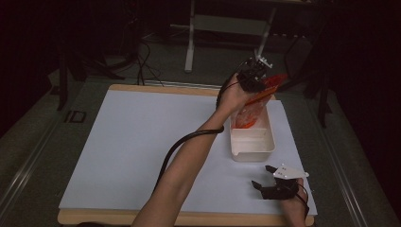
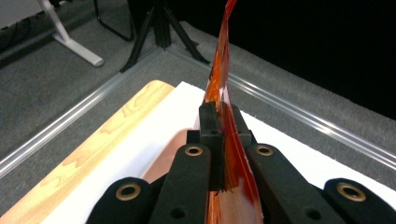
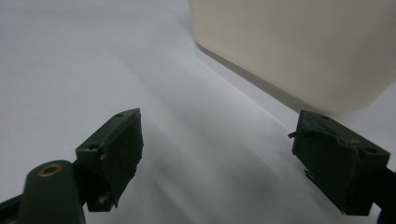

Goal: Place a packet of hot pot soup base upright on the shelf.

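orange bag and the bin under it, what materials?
Translucent orange bag: looks like thin, glossy plastic film; it bends and light passes through where the left gripper pinches it. Cream rectangular bin: likely rigid moulded plastic, matte, with rounded corners.

No legible text or labels anywhere.
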A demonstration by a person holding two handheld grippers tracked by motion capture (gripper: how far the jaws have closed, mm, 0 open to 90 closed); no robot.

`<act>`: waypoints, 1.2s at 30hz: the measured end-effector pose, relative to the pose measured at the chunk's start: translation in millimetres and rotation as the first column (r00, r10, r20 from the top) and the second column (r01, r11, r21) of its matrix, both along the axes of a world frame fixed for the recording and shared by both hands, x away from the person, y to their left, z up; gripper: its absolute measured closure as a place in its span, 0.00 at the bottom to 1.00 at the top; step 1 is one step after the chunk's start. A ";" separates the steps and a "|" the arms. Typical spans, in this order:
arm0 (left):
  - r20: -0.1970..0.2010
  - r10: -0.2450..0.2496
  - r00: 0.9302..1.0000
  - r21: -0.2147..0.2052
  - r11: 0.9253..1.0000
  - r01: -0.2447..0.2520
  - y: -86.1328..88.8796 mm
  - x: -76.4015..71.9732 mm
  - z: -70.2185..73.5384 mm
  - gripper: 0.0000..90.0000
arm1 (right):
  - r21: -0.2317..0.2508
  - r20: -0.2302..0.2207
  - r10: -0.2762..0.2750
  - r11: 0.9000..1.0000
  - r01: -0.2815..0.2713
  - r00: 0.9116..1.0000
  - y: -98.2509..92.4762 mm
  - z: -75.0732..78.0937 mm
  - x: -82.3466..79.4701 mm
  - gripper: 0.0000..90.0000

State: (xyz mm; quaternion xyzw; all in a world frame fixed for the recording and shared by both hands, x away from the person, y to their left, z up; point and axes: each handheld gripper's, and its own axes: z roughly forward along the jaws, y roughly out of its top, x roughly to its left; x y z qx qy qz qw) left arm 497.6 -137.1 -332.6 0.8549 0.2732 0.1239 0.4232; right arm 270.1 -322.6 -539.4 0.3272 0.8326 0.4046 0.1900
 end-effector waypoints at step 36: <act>-0.089 0.053 0.995 -0.082 0.995 -0.060 24.6 3.7 -0.6 0.56 | -0.007 -0.012 -0.005 1.000 0.005 1.000 -0.8 -0.6 -1.1 0.18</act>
